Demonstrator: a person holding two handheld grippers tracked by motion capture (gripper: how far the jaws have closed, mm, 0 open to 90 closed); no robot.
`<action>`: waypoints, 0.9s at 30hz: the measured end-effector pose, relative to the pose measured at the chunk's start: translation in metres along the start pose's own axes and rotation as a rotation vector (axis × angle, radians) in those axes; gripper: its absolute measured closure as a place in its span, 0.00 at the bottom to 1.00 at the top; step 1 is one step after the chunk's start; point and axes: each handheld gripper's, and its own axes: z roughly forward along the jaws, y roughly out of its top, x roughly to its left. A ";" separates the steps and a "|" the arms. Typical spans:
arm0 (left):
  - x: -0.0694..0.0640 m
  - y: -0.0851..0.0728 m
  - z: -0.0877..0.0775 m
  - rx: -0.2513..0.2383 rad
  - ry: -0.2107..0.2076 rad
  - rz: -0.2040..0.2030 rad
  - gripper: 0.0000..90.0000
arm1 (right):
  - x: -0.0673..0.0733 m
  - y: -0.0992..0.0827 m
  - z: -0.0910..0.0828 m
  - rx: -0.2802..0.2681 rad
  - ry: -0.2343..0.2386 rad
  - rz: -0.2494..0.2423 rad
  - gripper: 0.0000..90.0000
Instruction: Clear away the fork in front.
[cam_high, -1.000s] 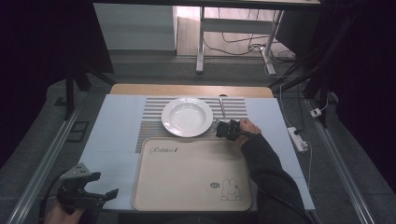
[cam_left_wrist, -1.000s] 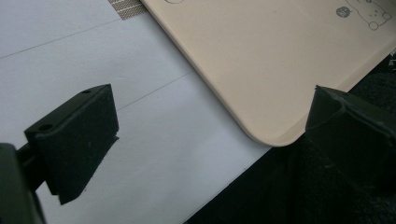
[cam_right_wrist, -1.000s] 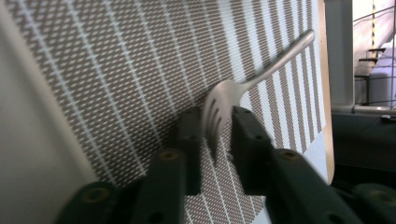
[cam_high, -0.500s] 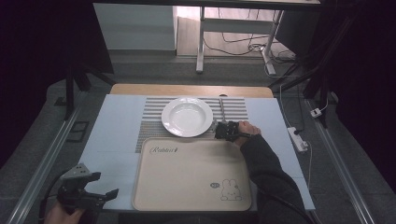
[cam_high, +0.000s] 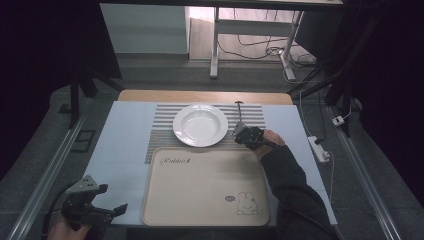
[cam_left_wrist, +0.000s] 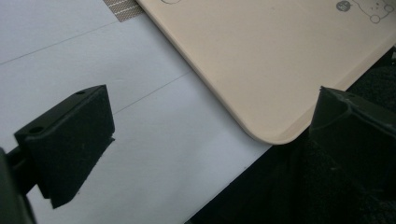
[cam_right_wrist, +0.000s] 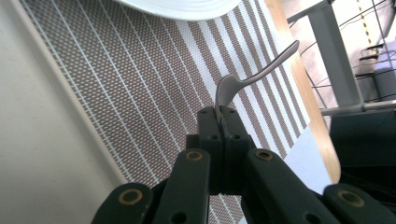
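A white plate (cam_high: 200, 125) sits on a striped placemat (cam_high: 160, 135), just behind a beige tray (cam_high: 205, 185) with a rabbit print. To the plate's right, my right gripper (cam_high: 241, 132) is shut on one end of a metal utensil (cam_high: 239, 112), whose free end points toward the table's far side. The right gripper view has the utensil (cam_right_wrist: 261, 70) clamped between the closed jaws of the right gripper (cam_right_wrist: 222, 116), lifted above the placemat (cam_right_wrist: 140, 93). My left gripper (cam_high: 112, 212) hovers open at the table's front left; its own view puts the left gripper (cam_left_wrist: 205, 135) by the tray's corner (cam_left_wrist: 261, 56).
A bare wooden strip (cam_high: 205, 96) runs along the table's far edge. A white power strip (cam_high: 318, 148) lies on the floor to the right. Metal rails flank the table, and a desk frame (cam_high: 215, 45) with cables stands beyond it.
My right gripper has risen slightly with the utensil in it, lifting the utensil off the placemat. The left gripper has stayed where it was.
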 end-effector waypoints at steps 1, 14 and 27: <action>0.000 0.000 0.000 -0.002 0.000 0.001 0.00 | 0.000 0.000 0.000 0.000 0.000 0.000 1.00; 0.001 -0.001 -0.003 -0.024 0.000 -0.009 0.00 | -0.022 -0.020 -0.033 -0.174 0.143 0.326 1.00; -0.003 0.006 0.000 -0.053 -0.047 0.039 0.00 | -0.018 -0.040 -0.072 -0.299 0.240 0.436 1.00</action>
